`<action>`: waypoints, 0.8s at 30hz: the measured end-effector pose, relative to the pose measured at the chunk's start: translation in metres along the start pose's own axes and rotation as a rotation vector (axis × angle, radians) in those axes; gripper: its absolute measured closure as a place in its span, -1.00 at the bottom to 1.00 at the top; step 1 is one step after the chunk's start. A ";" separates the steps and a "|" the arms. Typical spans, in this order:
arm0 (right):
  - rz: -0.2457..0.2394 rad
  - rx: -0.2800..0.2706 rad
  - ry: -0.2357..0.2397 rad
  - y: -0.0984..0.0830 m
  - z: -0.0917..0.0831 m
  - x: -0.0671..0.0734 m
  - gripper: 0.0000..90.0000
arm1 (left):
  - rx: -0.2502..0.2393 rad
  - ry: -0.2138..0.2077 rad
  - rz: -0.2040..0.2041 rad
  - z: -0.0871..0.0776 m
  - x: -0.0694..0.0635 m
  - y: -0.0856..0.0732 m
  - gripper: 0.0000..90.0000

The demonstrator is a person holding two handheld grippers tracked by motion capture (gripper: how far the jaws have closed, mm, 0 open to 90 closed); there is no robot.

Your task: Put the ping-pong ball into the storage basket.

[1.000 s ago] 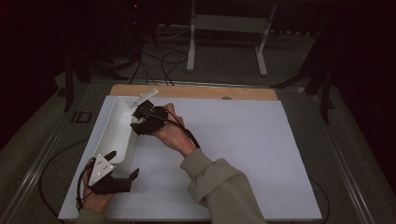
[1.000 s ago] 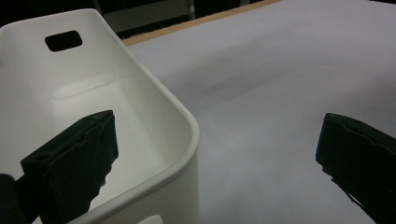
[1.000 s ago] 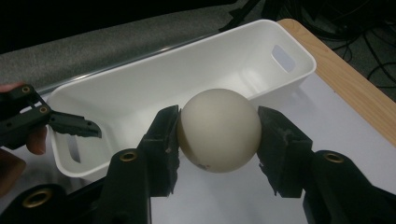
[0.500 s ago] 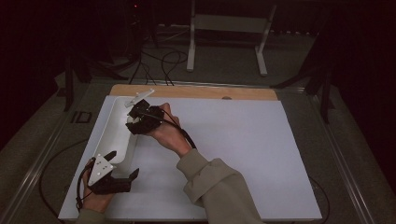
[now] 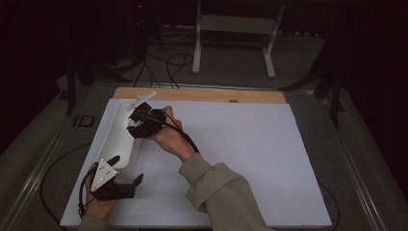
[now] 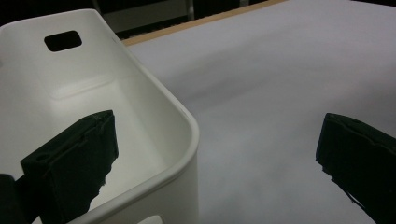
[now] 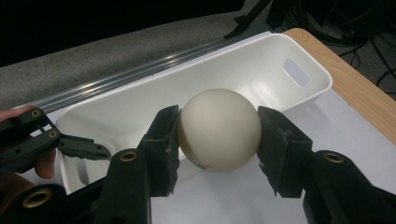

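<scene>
White bin (image 7: 154, 100) bare inside; right tool (image 7: 218, 135) clamped on cream ball (image 7: 218, 129) above it; left tool (image 6: 215, 154) wide open.

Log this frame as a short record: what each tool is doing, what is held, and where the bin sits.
right tool: shut on the ball, held above the bin's near rim
ball: cream, round, pinched between both pads
left tool: open, one jaw inside the bin, the other outside over the mat; near wall between them, not gripped
bin: white, long, with a handle slot in its end wall, nothing seen inside; at the left edge of the mat
mat: white sheet covering the table, wooden strip showing at the far edge
</scene>
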State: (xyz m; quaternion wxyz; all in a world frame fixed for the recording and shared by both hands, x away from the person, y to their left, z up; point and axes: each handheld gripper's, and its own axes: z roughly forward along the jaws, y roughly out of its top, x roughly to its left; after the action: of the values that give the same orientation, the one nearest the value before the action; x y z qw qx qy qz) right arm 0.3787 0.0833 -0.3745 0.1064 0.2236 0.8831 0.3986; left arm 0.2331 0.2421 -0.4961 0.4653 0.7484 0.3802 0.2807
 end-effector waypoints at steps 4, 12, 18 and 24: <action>0.006 -0.004 0.007 0.002 0.002 0.001 0.12 | -0.001 -0.002 -0.001 0.000 0.000 0.000 -1.00; -0.001 -0.011 0.014 0.006 0.006 0.004 0.12 | -0.002 -0.002 -0.002 0.000 0.000 0.000 -1.00; 0.000 -0.007 0.020 0.008 0.009 0.007 0.12 | -0.003 -0.002 -0.003 0.000 0.000 0.000 -1.00; 0.002 -0.005 0.025 0.010 0.013 0.008 0.13 | -0.003 -0.003 -0.003 0.000 0.000 0.000 -1.00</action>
State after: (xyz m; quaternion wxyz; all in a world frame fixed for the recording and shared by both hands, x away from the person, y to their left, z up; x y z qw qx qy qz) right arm 0.3790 0.1016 -0.3761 0.0952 0.2193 0.8832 0.4035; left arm 0.2331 0.2425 -0.4961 0.4673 0.7476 0.3803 0.2794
